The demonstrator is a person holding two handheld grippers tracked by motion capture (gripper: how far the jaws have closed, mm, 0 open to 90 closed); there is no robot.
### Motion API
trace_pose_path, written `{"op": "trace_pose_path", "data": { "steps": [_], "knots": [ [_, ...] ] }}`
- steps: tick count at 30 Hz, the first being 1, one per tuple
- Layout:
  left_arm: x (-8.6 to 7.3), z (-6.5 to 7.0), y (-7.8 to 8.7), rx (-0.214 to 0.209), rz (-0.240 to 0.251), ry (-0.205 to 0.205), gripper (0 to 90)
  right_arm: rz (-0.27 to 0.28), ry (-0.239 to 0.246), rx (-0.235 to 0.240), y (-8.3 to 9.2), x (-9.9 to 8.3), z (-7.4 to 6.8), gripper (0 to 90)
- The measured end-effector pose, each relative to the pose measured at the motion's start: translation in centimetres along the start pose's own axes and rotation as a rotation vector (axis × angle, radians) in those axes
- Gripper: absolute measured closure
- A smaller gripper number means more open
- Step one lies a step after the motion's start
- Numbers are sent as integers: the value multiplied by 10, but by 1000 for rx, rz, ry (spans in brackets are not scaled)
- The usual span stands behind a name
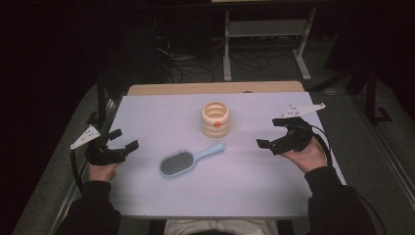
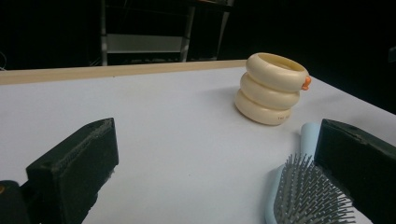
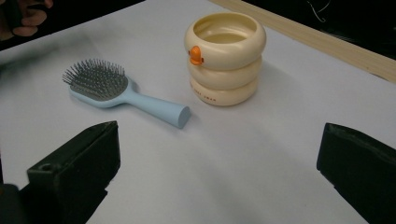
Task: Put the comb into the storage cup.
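Note:
A light blue hairbrush (image 1: 188, 159) with grey bristles lies bristles-up in the middle of the white table (image 1: 244, 191), handle pointing toward the far right. Behind it stands a cream ringed cup (image 1: 216, 119) with a small orange knob on its side. My left gripper (image 1: 125, 140) rests at the table's left edge, open and holding nothing, aimed toward the brush (image 2: 303, 196) and the cup (image 2: 273, 88). On the right side my right gripper (image 1: 268, 133) is held open, holding nothing, facing the cup (image 3: 225, 58) and the brush (image 3: 123, 93).
A wooden strip (image 1: 215, 88) runs along the table's far edge. Beyond it, in the dark, are a metal shelf frame (image 1: 266, 34) and cables on the floor (image 1: 195, 63). The person's forearms enter from the bottom corners.

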State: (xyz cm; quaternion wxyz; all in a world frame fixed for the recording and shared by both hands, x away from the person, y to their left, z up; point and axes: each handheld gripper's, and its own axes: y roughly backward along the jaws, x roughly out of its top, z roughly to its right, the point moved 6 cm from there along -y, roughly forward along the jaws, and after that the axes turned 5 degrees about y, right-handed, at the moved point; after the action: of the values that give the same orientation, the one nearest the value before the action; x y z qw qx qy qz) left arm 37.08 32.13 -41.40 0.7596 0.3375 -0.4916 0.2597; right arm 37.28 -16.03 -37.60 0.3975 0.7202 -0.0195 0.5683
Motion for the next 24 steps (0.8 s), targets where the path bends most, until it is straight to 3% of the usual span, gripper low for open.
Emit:
{"op": "trace_pose_path", "data": {
  "steps": [24],
  "knots": [
    [0, 0, 0, -3, -2, -2, 0, -27, 59, 65, -32, 31, -17, 0]
  ]
}}
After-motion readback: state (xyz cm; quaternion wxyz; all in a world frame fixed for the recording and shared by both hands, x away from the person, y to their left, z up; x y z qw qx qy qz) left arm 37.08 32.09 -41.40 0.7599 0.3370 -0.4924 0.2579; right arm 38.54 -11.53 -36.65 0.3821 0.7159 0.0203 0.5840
